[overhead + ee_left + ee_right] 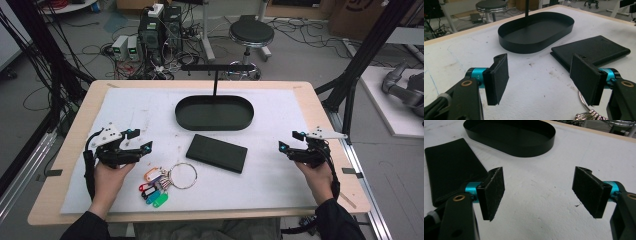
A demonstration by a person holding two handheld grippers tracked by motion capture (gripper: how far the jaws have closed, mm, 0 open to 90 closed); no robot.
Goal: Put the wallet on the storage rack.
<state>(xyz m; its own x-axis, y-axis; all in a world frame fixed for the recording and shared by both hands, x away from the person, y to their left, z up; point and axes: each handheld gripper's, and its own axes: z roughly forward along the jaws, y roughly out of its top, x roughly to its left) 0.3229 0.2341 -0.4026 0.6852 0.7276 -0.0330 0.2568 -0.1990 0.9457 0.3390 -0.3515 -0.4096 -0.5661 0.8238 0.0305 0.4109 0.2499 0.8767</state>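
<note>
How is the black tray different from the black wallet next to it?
The tray is oval with a raised wall and a post standing up from its far side; the wallet is a flat rectangle. The tray is open and empty inside; the wallet lies closed. The tray is bigger. Both are black and rest on the white mat.

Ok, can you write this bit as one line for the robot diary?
left tool: open, holds nothing | right tool: open, holds nothing | key ring with tags: near left tool | black wallet: mid-table | oval tray: empty

Round black stool [251, 33] and computer towers [160, 30] beyond the table [75, 120].
</note>
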